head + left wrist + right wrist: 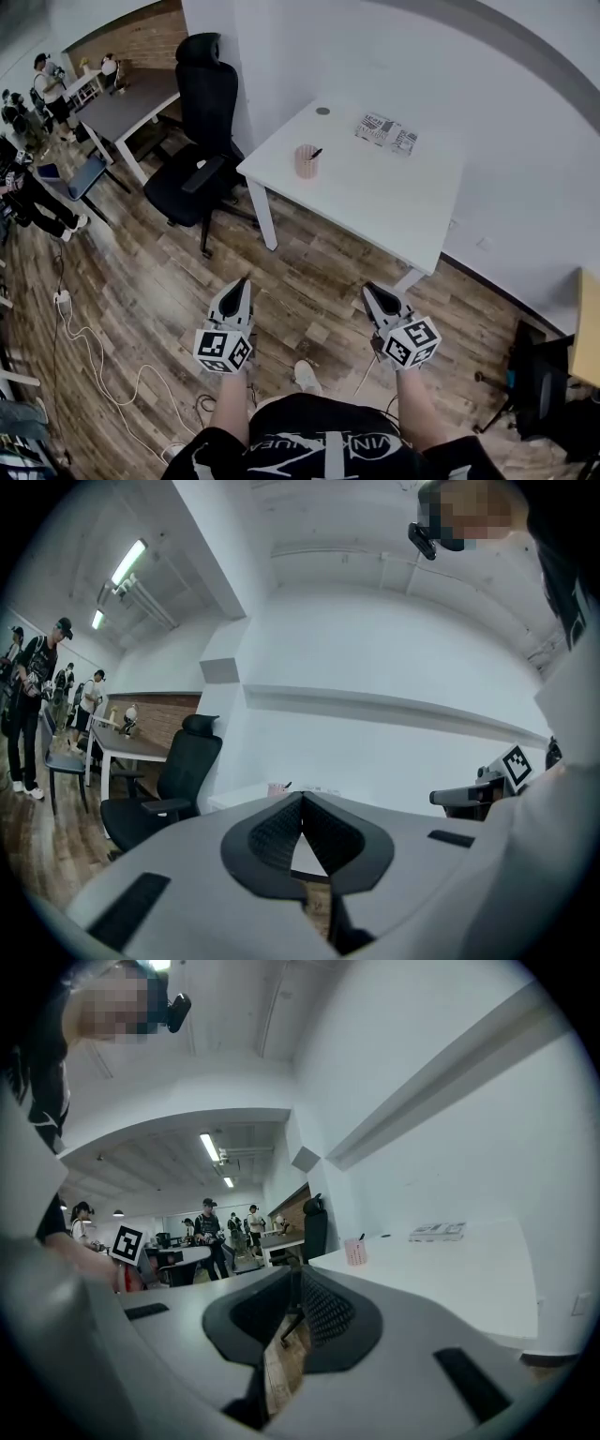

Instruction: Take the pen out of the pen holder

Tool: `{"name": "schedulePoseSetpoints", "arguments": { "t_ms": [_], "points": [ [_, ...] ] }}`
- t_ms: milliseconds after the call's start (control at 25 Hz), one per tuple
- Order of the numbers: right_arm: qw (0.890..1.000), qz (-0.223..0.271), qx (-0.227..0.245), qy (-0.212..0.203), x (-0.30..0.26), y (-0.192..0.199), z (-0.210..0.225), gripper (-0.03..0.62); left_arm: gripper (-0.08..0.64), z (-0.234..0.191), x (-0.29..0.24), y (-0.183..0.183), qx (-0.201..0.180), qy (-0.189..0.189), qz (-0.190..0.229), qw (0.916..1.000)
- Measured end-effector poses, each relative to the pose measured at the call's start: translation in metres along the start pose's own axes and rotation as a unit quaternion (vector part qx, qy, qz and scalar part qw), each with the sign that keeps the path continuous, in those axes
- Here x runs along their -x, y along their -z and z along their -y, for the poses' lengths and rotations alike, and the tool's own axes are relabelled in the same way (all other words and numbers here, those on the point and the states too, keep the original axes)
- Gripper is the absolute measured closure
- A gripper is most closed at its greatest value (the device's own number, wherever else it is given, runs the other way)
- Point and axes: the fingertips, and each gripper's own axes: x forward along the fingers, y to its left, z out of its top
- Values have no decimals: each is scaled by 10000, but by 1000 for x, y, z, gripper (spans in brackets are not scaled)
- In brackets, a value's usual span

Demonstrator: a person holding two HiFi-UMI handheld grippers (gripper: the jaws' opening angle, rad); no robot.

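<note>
A pink pen holder (307, 161) stands near the left end of the white table (394, 197), with a black pen (316, 153) sticking out of it. Both grippers hang over the wood floor, well short of the table. My left gripper (244, 282) and my right gripper (367, 290) point toward the table, jaws together with nothing between them. The left gripper view shows the holder (277, 788) small and far, just past the meeting tips of the left gripper (302, 797). In the right gripper view the holder (355, 1252) sits on the table beyond the shut right gripper (296, 1271).
A black office chair (197, 141) stands left of the table. A printed booklet (385, 132) and a small round disc (322, 111) lie at the table's far side. A grey desk (127, 103) and people are at the far left. White cables (94, 347) run across the floor.
</note>
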Motion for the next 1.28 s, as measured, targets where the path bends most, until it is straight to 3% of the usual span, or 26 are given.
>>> {"name": "schedulePoseSetpoints", "arguments": {
  "t_ms": [240,360,560,1280],
  "points": [
    [10000,-65,-62,-6,-41,-3,28,545,546,-21,-42,0,8,5,45,10000],
    [9998,-157,-78,-40,-63,2,36,461,546,-35,-57,3,23,-27,9,10000],
    [9997,-151,-161,-37,-92,0,48,429,546,-53,-75,4,15,-19,-17,10000],
    [9980,-143,-589,-173,-154,1,87,400,546,-91,-90,31,138,-331,-213,9991]
  ]
}}
